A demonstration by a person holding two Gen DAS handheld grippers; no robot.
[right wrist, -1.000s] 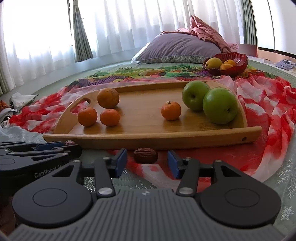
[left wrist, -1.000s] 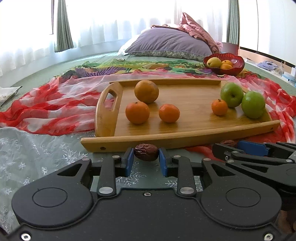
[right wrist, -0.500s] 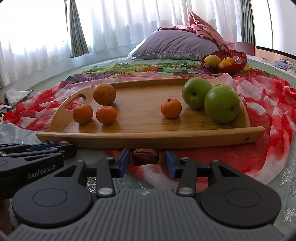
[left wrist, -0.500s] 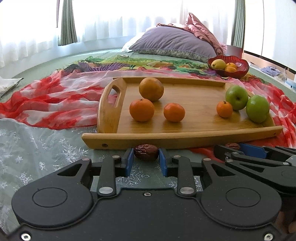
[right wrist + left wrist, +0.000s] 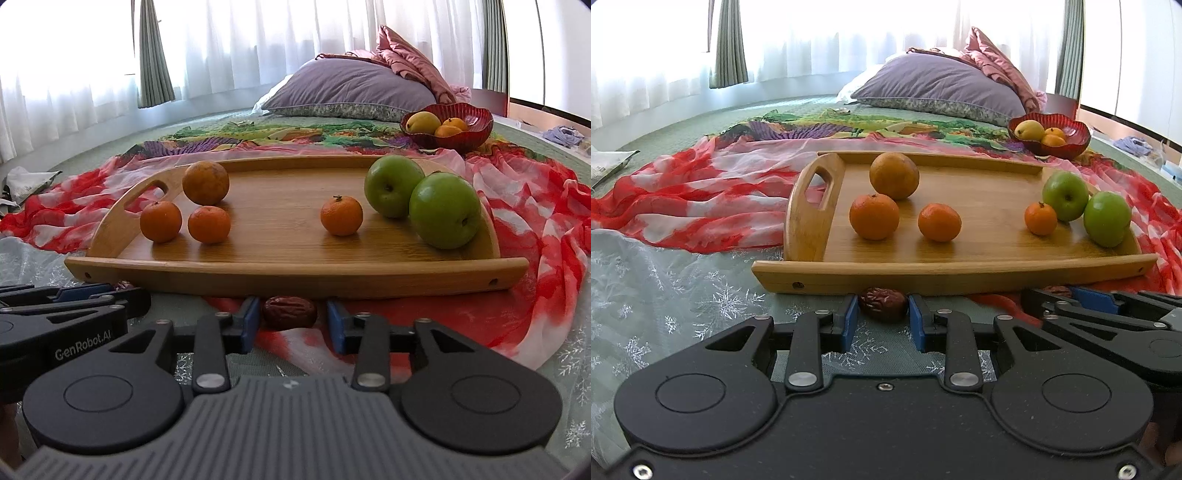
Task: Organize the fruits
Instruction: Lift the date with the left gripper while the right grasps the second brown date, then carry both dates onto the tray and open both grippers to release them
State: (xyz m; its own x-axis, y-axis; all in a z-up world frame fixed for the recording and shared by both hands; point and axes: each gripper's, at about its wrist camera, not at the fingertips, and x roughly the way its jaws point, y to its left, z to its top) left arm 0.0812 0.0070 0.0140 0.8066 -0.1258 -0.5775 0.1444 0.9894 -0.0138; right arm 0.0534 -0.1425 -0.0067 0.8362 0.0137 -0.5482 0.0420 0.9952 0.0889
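Note:
My left gripper (image 5: 882, 317) is shut on a dark red date (image 5: 883, 303) just in front of the wooden tray (image 5: 953, 275). My right gripper (image 5: 290, 319) stands around a second date (image 5: 290, 312), with a small gap on each side of it. The tray (image 5: 295, 271) holds several oranges (image 5: 874, 216) and two green apples (image 5: 445, 210). The right gripper shows at the lower right of the left wrist view (image 5: 1062, 295); the left gripper shows at the left of the right wrist view (image 5: 122, 288).
A red bowl (image 5: 472, 133) with yellow and orange fruit stands behind the tray at the right. A purple pillow (image 5: 938, 88) lies at the back. A red and white scarf (image 5: 694, 199) lies crumpled around the tray. White snowflake cloth (image 5: 665, 295) covers the near left.
Both grippers have risen slightly, so the tray shows from higher. The left stays shut on its date. The right jaws have narrowed around the second date.

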